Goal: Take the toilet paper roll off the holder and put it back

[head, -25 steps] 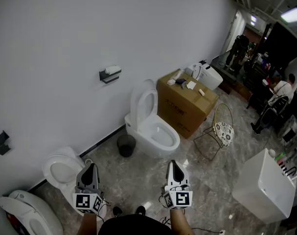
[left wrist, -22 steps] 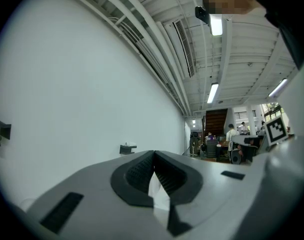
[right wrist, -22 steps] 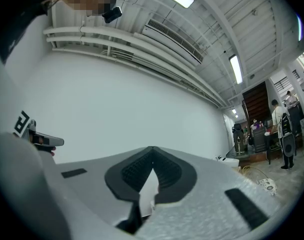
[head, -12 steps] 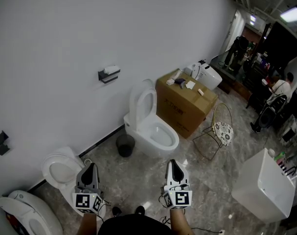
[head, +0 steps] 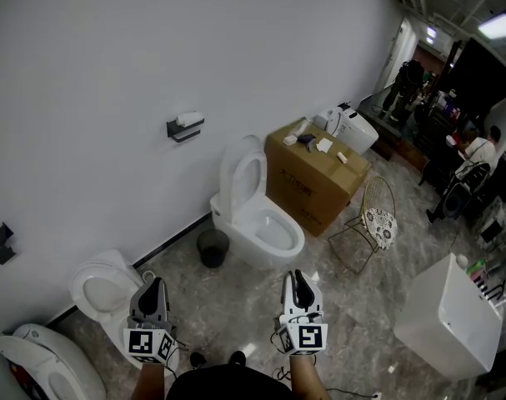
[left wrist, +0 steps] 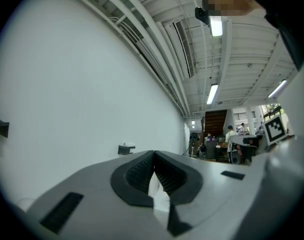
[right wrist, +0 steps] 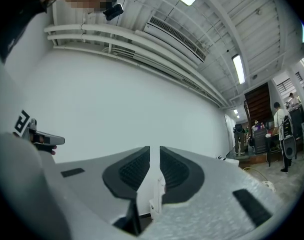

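**Both grippers hanging back, roll on the wall holder**

Ok so from my end, biggest stuff first: the white wall [head: 152, 48] fills most of the head view, with marble floor [head: 378, 282] below it; a white cabinet [head: 448, 315] stands off to the right; a toilet [head: 257, 215] with its lid up sits against the wall, and a cardboard box [head: 315, 182] is just beside it on the right with a few small bits on top; a wire chair [head: 378, 215] is in front of the box; a small dark bin [head: 212, 247] sits just left of the toilet.

The left gripper [head: 155, 285] and right gripper [head: 298, 277] are both low in the head view, side by side; left jaws are pressed together at the tips, nothing in them; right jaws have just been opening and now show a thin gap, nothing between them.

The black holder [head: 184, 129] is mounted on the wall up and left of the toilet; the toilet paper roll [head: 191, 119] sits on it, well apart from both grippers.
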### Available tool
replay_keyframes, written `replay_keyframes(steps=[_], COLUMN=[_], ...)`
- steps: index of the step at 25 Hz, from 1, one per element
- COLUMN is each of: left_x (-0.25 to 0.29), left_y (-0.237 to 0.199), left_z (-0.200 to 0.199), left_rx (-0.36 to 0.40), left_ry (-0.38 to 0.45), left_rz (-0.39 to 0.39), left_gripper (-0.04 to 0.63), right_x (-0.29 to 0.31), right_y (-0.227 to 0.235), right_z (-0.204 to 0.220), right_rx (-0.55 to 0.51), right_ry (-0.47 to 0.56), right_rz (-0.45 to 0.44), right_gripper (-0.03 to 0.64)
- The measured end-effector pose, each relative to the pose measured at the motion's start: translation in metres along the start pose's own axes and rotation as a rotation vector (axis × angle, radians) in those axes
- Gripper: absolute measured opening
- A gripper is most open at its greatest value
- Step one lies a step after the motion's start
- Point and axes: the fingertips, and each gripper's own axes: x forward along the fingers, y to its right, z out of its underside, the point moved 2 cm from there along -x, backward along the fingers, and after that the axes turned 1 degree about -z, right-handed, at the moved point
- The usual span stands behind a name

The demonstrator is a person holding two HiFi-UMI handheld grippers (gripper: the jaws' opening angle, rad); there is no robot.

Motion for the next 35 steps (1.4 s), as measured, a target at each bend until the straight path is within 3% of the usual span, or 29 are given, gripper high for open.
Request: replay_keyframes(steps=[9,23,26,35], left_x=[0.002,0.004,0.005,0.003], left_y=[0.001,0.006,0.005,0.000], left_z=[-0.001,-0.004,-0.004,-0.003], left_rx=[0.003,-0.001,0.000,-0.001], left_ry=[0.000,0.001,0.000,-0.003], left_rz=[0.008,0.024,0.023,0.022], left_gripper=[0.003,0.003,0.003,0.003], right_x=[0.001,0.002,0.004,0.004], right_y=[0.002,-0.007,-0.009,-0.014], right_z=[-0.005,-0.009,-0.010,-0.013], right_rx=[0.009,0.016,0.025,0.038], right_ry=[0.007,0.017,0.032,0.068], right_rz=[-0.007,-0.082,-0.104,-0.104], right_gripper=[0.129,0.343,0.414,0.541])
